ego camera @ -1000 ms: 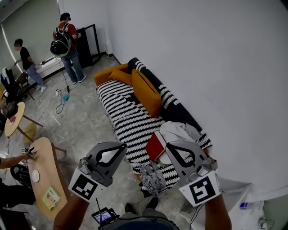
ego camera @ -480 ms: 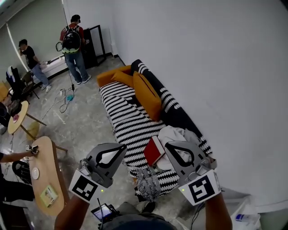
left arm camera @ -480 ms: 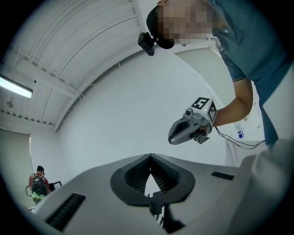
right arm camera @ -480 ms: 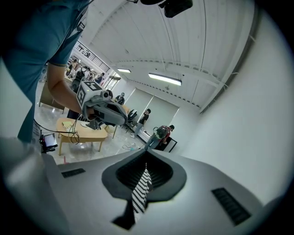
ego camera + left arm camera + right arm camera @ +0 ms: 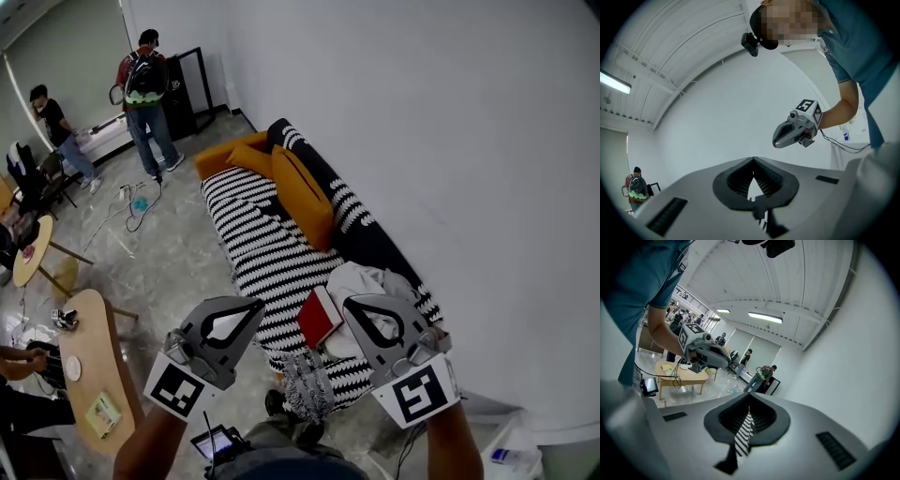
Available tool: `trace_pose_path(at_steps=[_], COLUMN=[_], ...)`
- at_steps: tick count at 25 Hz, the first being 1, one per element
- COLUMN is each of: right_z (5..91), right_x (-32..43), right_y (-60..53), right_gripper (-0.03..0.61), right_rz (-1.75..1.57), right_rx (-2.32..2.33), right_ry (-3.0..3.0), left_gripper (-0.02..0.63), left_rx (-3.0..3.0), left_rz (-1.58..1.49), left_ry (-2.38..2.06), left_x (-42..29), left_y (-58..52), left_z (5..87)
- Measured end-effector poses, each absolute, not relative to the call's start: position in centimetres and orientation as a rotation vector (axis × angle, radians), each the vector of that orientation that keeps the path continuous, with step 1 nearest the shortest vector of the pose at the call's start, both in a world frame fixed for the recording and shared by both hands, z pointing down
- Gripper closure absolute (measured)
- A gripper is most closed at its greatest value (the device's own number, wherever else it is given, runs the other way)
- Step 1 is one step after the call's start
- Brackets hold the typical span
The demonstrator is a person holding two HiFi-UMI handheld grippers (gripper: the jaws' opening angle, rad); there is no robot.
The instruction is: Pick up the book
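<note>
Both grippers are sitting at nearly the same spots in the head view as a second ago, while the scene beneath them is showing a small shift. The red book (image 5: 319,317) is now appearing a little lower and further left than before. At the back of the room, the person with the backpack (image 5: 145,80) is standing slightly further right. At the picture's left edge, a hand (image 5: 23,359) that was reaching for a small dark object (image 5: 64,319) on the wooden surface (image 5: 94,361) is now resting drawn back from it.

The book is lying tilted on the seat of the striped sofa (image 5: 267,248), near its closer end. In the head view it is showing between the tips of the left gripper (image 5: 260,303) and the right gripper (image 5: 348,302), apart from both. Its right edge is lying against a white cloth (image 5: 361,279), and the right gripper is covering part of that cloth. A patterned throw (image 5: 307,386) is hanging over the sofa's near end and hiding the edge there.

Each gripper's jaws are meeting at the tips with nothing between them. The left gripper view is taking in only wall, ceiling and the right gripper in the person's hand. The right gripper view is giving just a sliver of the striped sofa through the opening behind its closed tips, too narrow to make out the book.
</note>
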State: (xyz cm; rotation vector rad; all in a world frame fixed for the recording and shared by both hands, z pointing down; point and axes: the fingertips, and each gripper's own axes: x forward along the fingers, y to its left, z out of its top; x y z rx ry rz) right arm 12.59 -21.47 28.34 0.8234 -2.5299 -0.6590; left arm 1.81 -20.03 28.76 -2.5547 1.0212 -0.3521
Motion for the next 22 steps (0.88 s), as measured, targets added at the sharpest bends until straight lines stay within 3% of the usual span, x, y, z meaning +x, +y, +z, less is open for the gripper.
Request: trace_pose_path(at_steps=[22], right_z=[31.2], right_x=[5.2], right_y=[-30.1], right_gripper=[0.566], right_rz=[-0.519], right_rx=[0.87], right_ry=[-2.403], left_gripper=[0.609], left_rx=[-2.672], left_rz=[-0.217], left_ry=[0.87], left_x=[-4.3], left_y=[-29.8], left_z=[31.3])
